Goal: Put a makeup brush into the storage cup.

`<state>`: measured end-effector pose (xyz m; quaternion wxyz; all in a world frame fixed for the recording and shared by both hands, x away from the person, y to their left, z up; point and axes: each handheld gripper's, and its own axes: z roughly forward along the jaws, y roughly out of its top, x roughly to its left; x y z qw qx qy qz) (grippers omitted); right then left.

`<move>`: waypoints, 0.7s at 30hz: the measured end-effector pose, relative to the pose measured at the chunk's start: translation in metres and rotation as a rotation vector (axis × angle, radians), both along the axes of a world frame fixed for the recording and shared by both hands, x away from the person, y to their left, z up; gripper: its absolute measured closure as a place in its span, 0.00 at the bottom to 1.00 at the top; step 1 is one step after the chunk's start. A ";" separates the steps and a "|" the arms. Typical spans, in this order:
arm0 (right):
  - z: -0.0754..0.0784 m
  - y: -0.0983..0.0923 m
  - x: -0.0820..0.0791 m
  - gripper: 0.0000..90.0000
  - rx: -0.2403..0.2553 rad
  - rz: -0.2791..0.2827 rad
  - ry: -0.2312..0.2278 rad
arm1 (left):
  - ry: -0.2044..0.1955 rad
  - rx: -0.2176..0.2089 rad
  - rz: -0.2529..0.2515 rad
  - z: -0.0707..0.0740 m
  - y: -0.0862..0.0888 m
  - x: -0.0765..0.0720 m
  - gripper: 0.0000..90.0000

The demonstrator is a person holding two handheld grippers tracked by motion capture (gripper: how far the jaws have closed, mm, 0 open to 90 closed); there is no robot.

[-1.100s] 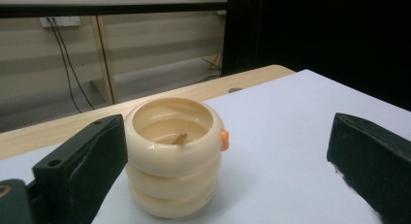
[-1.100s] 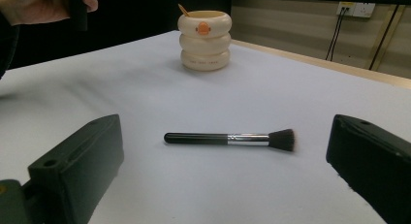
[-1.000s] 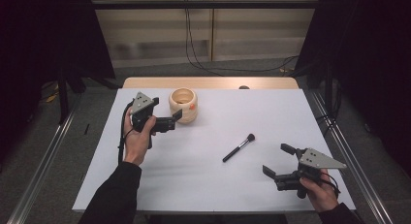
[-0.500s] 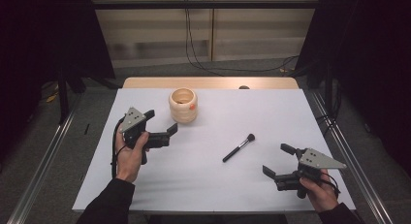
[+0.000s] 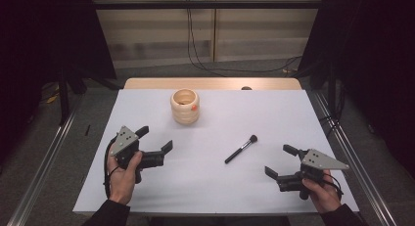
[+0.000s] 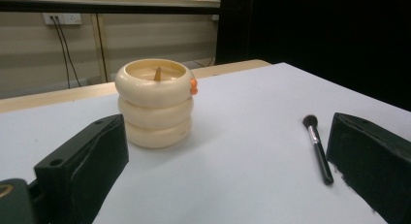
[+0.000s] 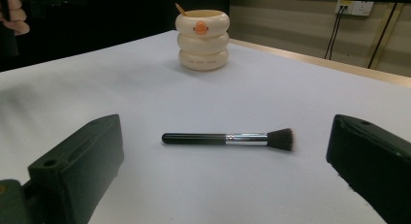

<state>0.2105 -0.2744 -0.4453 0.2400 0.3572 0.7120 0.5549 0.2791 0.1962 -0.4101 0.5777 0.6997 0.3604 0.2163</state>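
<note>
A makeup brush (image 5: 242,148) lies flat on the white table (image 5: 215,187), out in the open and touching nothing. Black handle, silver band, dark bristle head; in the high view the head points up and to the right. Well beyond it, toward the far edge, stands a cream holder (image 5: 185,106) shaped like three stacked rings, upright, an orange mark at its rim, a thin stick poking up inside.

We see the white table (image 5: 215,187) evenly lit from above, bright against dark surroundings on both sides. Shadows are soft and faint beneath the cup (image 6: 155,104) and brush (image 7: 228,138). No strong glare. In both gripper views the near jaws look blurred, and the far background is slightly soft.
</note>
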 end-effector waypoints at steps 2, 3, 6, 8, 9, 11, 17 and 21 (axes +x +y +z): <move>0.000 0.000 -0.001 0.00 -0.006 0.002 0.004 | 0.005 -0.014 0.012 -0.003 0.002 -0.007 0.02; 0.000 0.000 -0.001 0.00 -0.006 0.003 0.005 | 0.002 0.002 0.015 -0.003 0.004 -0.010 0.02; -0.001 0.000 -0.001 0.00 -0.003 -0.002 0.011 | -0.002 0.000 0.017 -0.003 0.008 -0.017 0.01; -0.001 0.000 -0.001 0.00 -0.005 -0.005 0.008 | -0.005 0.003 0.033 -0.005 0.011 -0.023 0.01; -0.001 0.000 -0.001 0.00 -0.004 -0.002 0.009 | -0.005 0.004 0.039 -0.006 0.011 -0.025 0.01; 0.000 0.000 -0.001 0.00 -0.007 -0.001 0.005 | -0.004 0.018 0.026 -0.009 0.012 -0.030 0.01; 0.000 -0.001 -0.001 0.00 -0.001 -0.002 0.004 | 0.010 -0.019 0.025 -0.015 0.014 -0.039 0.01; -0.001 -0.001 0.000 0.00 -0.009 0.004 0.014 | -0.001 -0.014 0.036 -0.015 0.016 -0.040 0.01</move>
